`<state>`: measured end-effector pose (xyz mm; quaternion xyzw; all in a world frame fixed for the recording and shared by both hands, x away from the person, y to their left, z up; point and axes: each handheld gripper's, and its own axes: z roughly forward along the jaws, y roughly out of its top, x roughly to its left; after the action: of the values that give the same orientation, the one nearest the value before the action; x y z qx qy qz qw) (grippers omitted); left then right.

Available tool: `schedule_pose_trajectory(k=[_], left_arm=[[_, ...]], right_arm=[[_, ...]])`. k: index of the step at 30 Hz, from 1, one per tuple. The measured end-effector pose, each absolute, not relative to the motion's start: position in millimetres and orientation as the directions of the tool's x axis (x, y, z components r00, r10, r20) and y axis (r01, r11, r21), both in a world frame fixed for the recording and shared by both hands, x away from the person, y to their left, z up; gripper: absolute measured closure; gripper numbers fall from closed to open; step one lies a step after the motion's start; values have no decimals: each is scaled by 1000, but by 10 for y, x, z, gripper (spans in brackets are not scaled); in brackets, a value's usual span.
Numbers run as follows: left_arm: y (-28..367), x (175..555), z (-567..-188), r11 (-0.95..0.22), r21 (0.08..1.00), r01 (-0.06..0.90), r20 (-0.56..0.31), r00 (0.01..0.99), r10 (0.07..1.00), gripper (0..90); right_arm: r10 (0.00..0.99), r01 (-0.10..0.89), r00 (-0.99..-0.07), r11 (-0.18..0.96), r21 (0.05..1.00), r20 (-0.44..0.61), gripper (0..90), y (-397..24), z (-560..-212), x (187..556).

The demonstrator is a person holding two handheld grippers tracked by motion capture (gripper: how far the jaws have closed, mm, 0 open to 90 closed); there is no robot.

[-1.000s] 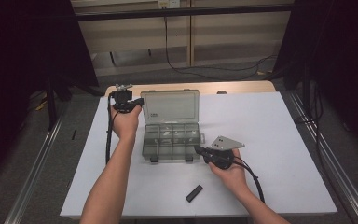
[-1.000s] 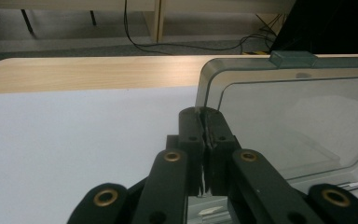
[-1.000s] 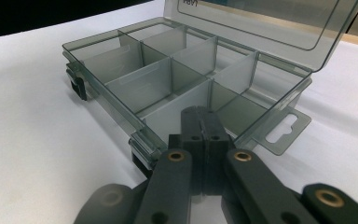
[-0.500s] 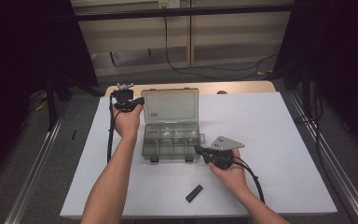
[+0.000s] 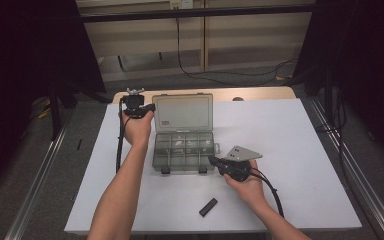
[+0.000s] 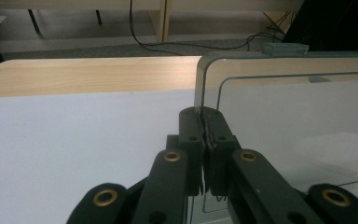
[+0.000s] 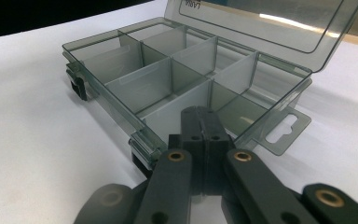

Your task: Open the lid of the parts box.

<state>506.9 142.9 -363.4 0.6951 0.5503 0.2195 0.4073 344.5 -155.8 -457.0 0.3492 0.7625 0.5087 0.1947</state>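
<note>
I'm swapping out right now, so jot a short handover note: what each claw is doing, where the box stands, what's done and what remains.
Left claw: shut on the left edge of the clear lid, holding it up and open.
Right claw: shut on the front wall of the organizer box, near its right latch, steadying it.
The box sits mid-table on the white sheet; its compartments look mostly empty, though the high view hints at a few small bits I can't identify.
A small black piece lies loose in front of the box.
Done: latches released, lid opened.
Left: probably putting the black piece in, then closing the lid.
</note>
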Motion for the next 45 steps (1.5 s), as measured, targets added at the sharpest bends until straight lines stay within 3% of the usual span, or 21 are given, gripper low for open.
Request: schedule_pose_trajectory(k=[13, 25, 32, 35, 45], left_arm=[[1424, 5078, -3637, -65, 809, 584, -147, 307, 940, 869], [1462, 4806, -3721, -104, 811, 576, -158, 387, 909, 789], [1484, 4647, -3708, -121, 823, 555, -159, 429, 889, 689], [1505, 4569, -3694, -101, 832, 546, -178, 435, 883, 598], [1539, 4336, -3763, -110, 842, 528, -192, 484, 854, 471]], right_arm=[[730, 336, -680, 238, 911, 60, 900, -1560, -4569, 3446], [727, 340, -683, 229, 912, 72, 900, -1567, -4568, 3451], [722, 331, -687, 206, 921, 86, 823, -1588, -4561, 3448], [719, 320, -689, 190, 928, 91, 793, -1595, -4545, 3433], [735, 310, -663, 95, 946, 144, 601, -1827, -4436, 3373]])
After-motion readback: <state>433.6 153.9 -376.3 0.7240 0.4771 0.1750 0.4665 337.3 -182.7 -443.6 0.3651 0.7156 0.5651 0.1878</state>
